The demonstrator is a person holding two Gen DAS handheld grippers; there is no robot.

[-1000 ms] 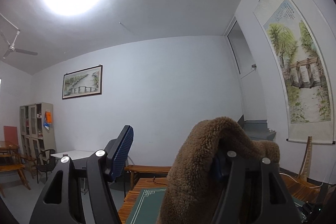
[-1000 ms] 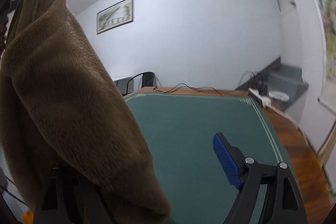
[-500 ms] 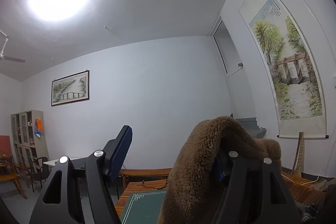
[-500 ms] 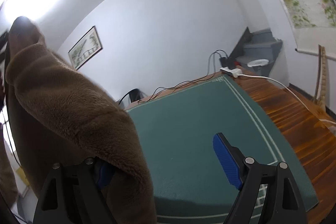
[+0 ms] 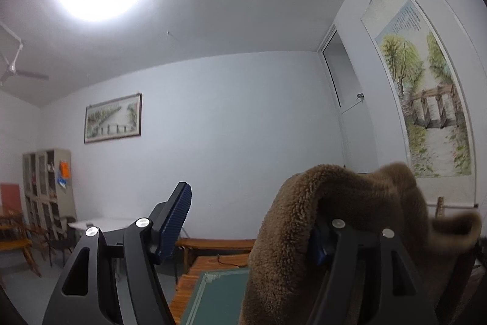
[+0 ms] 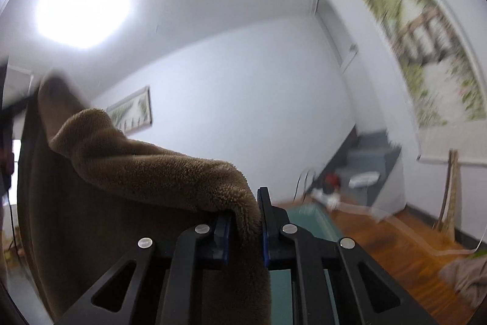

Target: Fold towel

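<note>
Right gripper (image 6: pixel 245 229) pinched tight on the brown towel (image 6: pixel 158 169). Left gripper (image 5: pixel 252 230) wide open, towel just draped over one finger. Hanging up above the green desk (image 5: pixel 216 291). Looks soft, floppy, thick; best grabbed at corners.

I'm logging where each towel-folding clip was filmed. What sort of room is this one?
Probably a sitting or tea room in a home or small office. Signs: a hanging scroll painting and a framed landscape picture on white walls, a glass-fronted cabinet, and a wooden table with a green mat.
</note>
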